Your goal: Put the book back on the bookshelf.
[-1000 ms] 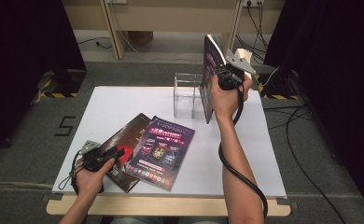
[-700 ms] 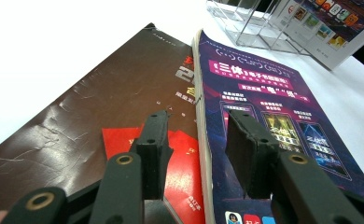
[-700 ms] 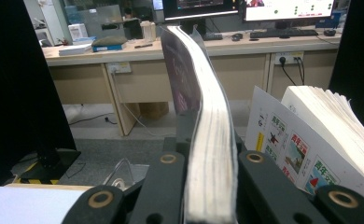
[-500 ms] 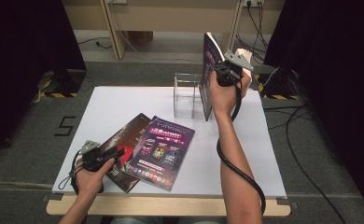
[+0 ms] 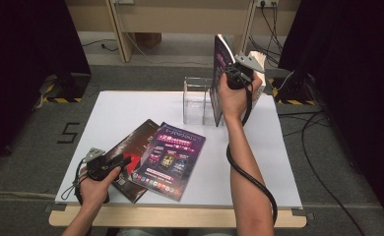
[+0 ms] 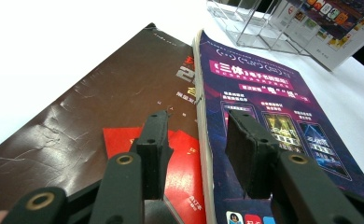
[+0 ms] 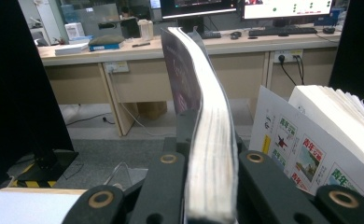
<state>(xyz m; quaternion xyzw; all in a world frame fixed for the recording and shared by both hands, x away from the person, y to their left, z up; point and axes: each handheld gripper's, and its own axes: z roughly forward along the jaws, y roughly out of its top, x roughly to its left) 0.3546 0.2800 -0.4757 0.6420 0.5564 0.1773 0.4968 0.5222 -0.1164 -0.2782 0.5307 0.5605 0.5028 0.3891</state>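
Note:
My right gripper (image 5: 228, 74) is shut on a thick purple-covered magazine (image 5: 218, 64) and holds it upright, its lower end by the clear acrylic rack (image 5: 199, 101). Seen from the right gripper view, the jaws clamp the page edges of this magazine (image 7: 207, 140). My left gripper (image 5: 125, 160) hovers open near the table's front left. Its jaws (image 6: 199, 126) straddle the seam between a brown magazine (image 6: 77, 112) and a purple magazine (image 6: 283, 107), both lying flat. Nothing is pinched between them.
A white-paged magazine (image 7: 329, 121) leans just right of the held one, at the rack's right side (image 5: 260, 78). The white table (image 5: 131, 105) has bare room at its left and right. Dark curtains and cables flank the table.

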